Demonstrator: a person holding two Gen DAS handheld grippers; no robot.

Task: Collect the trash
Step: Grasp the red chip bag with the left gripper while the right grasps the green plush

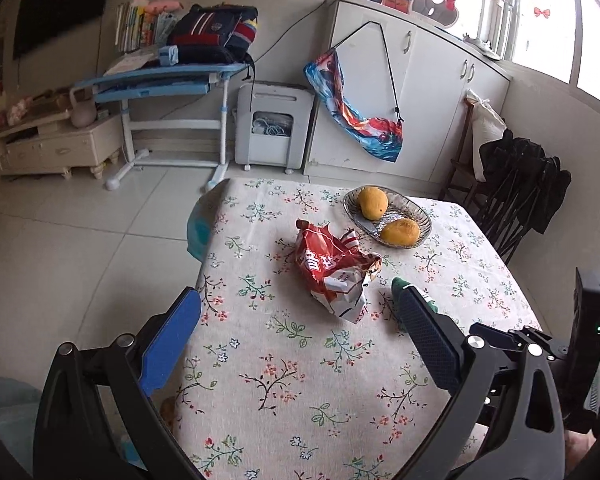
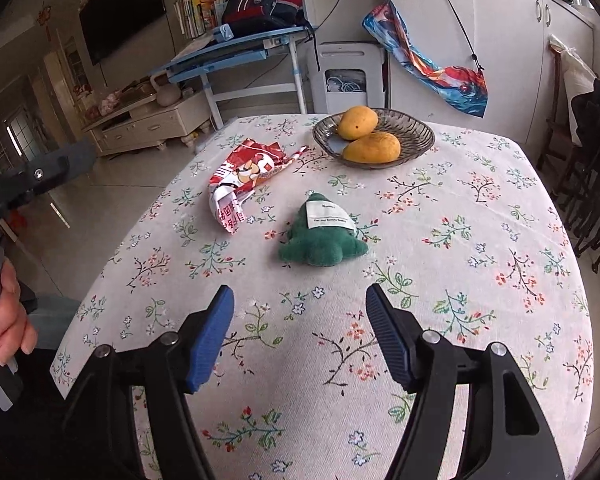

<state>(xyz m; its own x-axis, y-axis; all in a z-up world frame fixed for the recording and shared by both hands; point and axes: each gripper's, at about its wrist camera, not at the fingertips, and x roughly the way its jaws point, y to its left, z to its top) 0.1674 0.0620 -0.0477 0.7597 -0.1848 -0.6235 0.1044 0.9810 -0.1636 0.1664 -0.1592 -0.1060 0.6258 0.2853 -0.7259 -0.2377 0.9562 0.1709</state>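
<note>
Table (image 2: 460, 240): it filled the middle of both views and was covered with a flowered cloth.
Bowl (image 2: 416, 128): it stood at upper centre of the right view and held two mangoes.
Wrapper (image 1: 336, 272): red and white, crumpled, it lay in the middle of the left view. It looked light, thin and crackly, and probably slippery; a raised fold seemed the best place to pinch.
Green toy (image 2: 320, 236): soft, it lay near the wrapper, apart from it.
Left gripper (image 1: 296, 344): fingers apart, holding nothing.
Right gripper (image 2: 300, 332): fingers apart, holding nothing.

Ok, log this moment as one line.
crumpled red snack wrapper: on table, untouched | left gripper: open, empty | right gripper: open, empty | green plush toy: beside wrapper
</note>
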